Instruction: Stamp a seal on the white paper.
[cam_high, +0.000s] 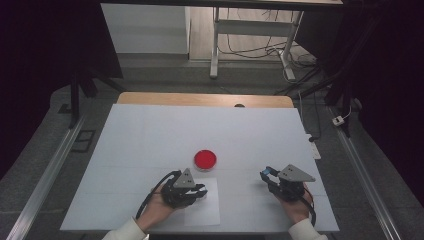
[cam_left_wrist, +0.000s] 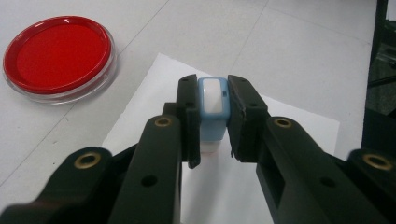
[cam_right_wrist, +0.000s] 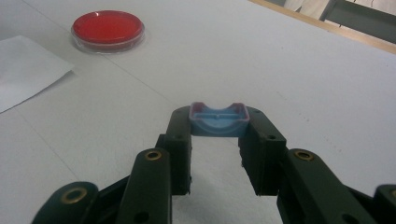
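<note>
Two parts of one blue stamp are held apart, one in each pair of tongs. The stamp body (cam_left_wrist: 213, 109) is clamped upright between the left tongs (cam_left_wrist: 213, 116), its base held over the white paper sheet (cam_left_wrist: 299, 140), seemingly so that a print can be pressed there. The blue cap (cam_right_wrist: 218, 120) is pinched in the right tongs (cam_right_wrist: 218, 140), kept well aside above the table (cam_right_wrist: 303, 70). The red ink pad (cam_left_wrist: 58, 56) is left open just beyond the sheet, within easy reach for inking.
</note>
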